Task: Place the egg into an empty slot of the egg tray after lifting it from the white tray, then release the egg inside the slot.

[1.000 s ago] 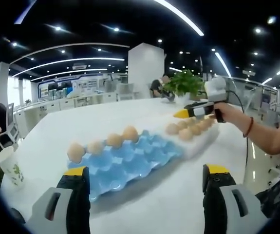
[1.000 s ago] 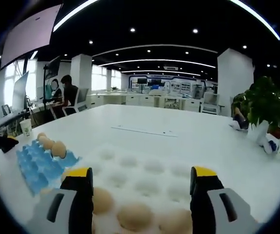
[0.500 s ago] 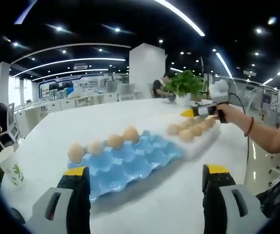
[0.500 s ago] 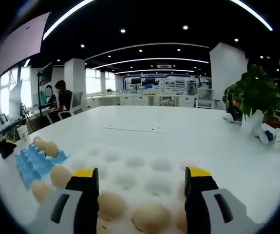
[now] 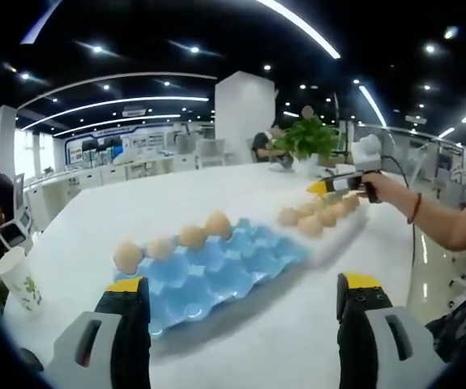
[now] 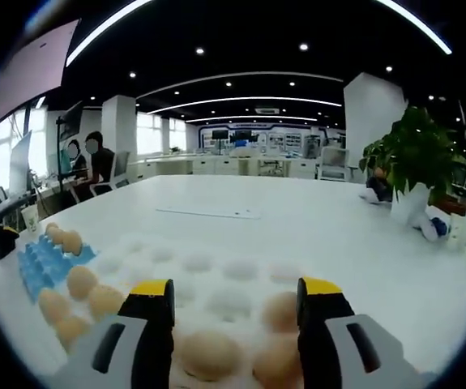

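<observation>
Eggs (image 6: 208,354) are lying in the white tray (image 6: 216,279) beneath my right gripper (image 6: 234,301), jaws spread, grasping nothing; my left gripper (image 5: 243,296) is hovering released before the blue egg tray (image 5: 216,263).

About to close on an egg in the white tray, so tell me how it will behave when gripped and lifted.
The egg between the right claw's open jaws looks smooth and rounded, so it may slip from a light grip. A thin shell probably cracks under hard squeezing. Lifted out of its dimple in the white tray, it would likely roll if dropped.
</observation>
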`<state>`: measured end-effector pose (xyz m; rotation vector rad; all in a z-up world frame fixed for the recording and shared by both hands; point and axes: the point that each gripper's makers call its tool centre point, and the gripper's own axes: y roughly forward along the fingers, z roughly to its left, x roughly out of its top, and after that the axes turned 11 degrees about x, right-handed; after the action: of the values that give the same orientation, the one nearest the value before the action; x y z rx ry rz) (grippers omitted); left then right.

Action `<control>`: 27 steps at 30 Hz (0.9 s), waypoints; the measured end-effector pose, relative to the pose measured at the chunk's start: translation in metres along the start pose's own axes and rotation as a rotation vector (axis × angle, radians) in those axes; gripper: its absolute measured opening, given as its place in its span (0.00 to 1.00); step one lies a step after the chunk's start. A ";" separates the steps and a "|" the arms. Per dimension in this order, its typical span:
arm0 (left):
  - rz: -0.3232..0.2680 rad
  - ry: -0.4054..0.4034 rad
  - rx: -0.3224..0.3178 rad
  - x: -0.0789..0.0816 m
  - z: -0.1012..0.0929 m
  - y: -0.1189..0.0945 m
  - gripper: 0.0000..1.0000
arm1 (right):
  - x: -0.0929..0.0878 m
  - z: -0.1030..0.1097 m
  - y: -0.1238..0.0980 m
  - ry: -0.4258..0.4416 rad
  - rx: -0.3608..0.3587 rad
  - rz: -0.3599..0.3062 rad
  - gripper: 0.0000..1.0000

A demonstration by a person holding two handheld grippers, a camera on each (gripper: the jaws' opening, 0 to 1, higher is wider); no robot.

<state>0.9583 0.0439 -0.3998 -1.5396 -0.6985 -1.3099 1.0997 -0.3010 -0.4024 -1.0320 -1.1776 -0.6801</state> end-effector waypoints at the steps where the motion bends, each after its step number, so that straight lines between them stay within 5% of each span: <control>1: -0.001 -0.001 -0.001 0.000 0.000 0.000 0.98 | -0.001 -0.003 0.000 0.002 -0.005 0.003 0.60; 13: 0.001 0.000 0.002 0.000 0.000 -0.002 0.98 | -0.013 -0.034 -0.002 0.044 -0.101 0.060 0.33; 19: 0.000 0.001 0.006 0.001 0.002 -0.002 0.98 | -0.030 -0.044 -0.003 0.068 -0.141 0.126 0.29; 20: 0.001 0.000 0.008 0.001 0.002 -0.002 0.98 | -0.023 -0.041 0.000 0.070 -0.116 0.079 0.29; 27: 0.004 0.000 -0.001 -0.001 0.000 0.001 0.97 | -0.025 -0.040 -0.003 0.064 -0.126 0.104 0.27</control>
<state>0.9586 0.0435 -0.4008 -1.5411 -0.6938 -1.3077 1.1066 -0.3409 -0.4273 -1.1605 -1.0287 -0.7072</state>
